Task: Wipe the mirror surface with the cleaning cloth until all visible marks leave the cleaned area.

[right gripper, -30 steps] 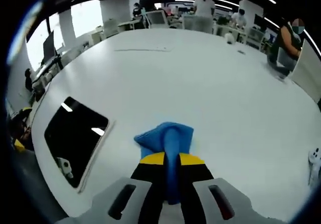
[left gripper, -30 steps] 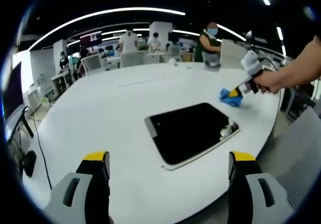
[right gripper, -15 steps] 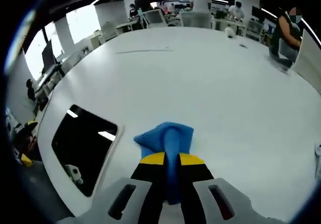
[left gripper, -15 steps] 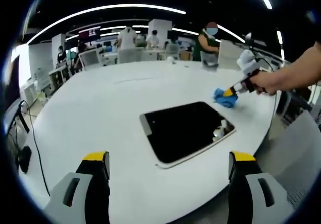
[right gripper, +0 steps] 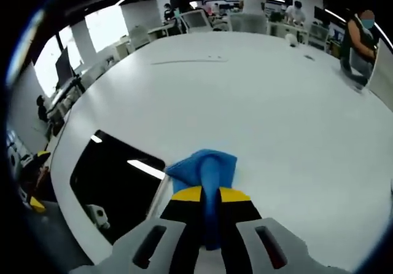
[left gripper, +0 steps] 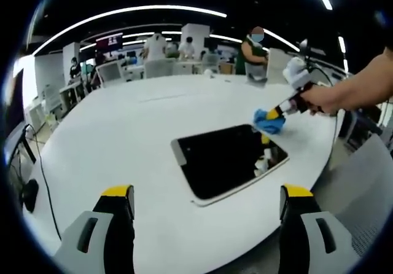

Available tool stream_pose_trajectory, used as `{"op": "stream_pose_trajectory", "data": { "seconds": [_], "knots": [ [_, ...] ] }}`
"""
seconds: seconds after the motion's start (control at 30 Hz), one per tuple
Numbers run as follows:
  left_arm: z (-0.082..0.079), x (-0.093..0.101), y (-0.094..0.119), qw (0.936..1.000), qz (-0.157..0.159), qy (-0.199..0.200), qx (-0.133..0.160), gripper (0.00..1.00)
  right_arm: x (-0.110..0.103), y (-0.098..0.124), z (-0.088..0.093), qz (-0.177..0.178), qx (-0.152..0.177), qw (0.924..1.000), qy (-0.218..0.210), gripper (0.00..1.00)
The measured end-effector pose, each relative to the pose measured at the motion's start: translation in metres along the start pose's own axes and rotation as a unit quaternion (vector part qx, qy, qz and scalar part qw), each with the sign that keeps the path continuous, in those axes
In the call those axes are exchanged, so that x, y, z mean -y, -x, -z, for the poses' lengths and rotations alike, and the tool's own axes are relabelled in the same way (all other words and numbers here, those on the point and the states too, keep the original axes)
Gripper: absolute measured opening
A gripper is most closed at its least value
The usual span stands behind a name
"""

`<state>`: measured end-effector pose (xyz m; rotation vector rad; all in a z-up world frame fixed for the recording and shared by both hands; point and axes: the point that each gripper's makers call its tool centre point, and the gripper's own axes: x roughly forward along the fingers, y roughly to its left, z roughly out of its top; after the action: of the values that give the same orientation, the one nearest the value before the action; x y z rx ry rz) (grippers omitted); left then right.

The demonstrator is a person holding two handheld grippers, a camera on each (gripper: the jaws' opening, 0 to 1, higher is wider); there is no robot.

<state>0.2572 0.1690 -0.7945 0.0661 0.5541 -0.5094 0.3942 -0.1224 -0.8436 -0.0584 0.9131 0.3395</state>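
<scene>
In the left gripper view, my left gripper (left gripper: 206, 203) hung over the near edge of the round white table (left gripper: 123, 133) with its two yellow-tipped jaws spread wide apart and nothing between them. Ahead of it lay the mirror (left gripper: 227, 157), a dark rounded rectangle flat on the tabletop, one corner toward me. At the mirror's far right corner I saw my right gripper (left gripper: 276, 112), held in a hand (left gripper: 322, 99) reaching in from the right, with the blue cleaning cloth (left gripper: 268, 121) bunched at its tip. The cloth sat right at the mirror's edge; whether it pressed on the glass I could not tell. A small pale patch (left gripper: 265, 161) showed in the mirror just below the cloth, mark or reflection, I could not say. Beyond the table stood desks, chairs and several people (left gripper: 253, 50) under long ceiling lights.

In the right gripper view, my right gripper (right gripper: 206, 195) had its jaws clamped together on the cleaning cloth (right gripper: 206, 169), which rose between the yellow tips and fanned out ahead of them. The mirror (right gripper: 113, 185) lay to the left of the jaws, its near edge just beside the cloth, with bright streaks (right gripper: 146, 169) of the ceiling lights reflected in it. The white table (right gripper: 258, 108) stretched away ahead, and a person (right gripper: 359, 40) stood at its far right side.
</scene>
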Motion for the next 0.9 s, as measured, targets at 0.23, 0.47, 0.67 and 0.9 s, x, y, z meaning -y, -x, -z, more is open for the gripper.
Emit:
{"op": "stream_pose_trajectory", "data": {
  "seconds": [0.23,0.47,0.67,0.9],
  "knots": [
    [0.004,0.001,-0.001,0.9999,0.003,-0.008,-0.008,0.99,-0.018,-0.004,-0.003,-0.004,-0.002,1.0000,0.005,0.03],
    [0.003,0.000,-0.001,1.0000,0.002,-0.004,-0.004,0.99,-0.029,-0.011,-0.005,-0.010,-0.006,0.9999,0.009,0.03],
    [0.006,-0.002,-0.002,0.9999,0.001,-0.009,-0.007,0.99,-0.043,-0.016,-0.004,-0.021,-0.017,0.9996,0.004,0.03],
    [0.008,-0.004,-0.003,0.9999,0.001,-0.009,-0.009,0.99,-0.050,-0.016,-0.009,-0.030,-0.018,0.9994,0.004,0.03]
  ]
}}
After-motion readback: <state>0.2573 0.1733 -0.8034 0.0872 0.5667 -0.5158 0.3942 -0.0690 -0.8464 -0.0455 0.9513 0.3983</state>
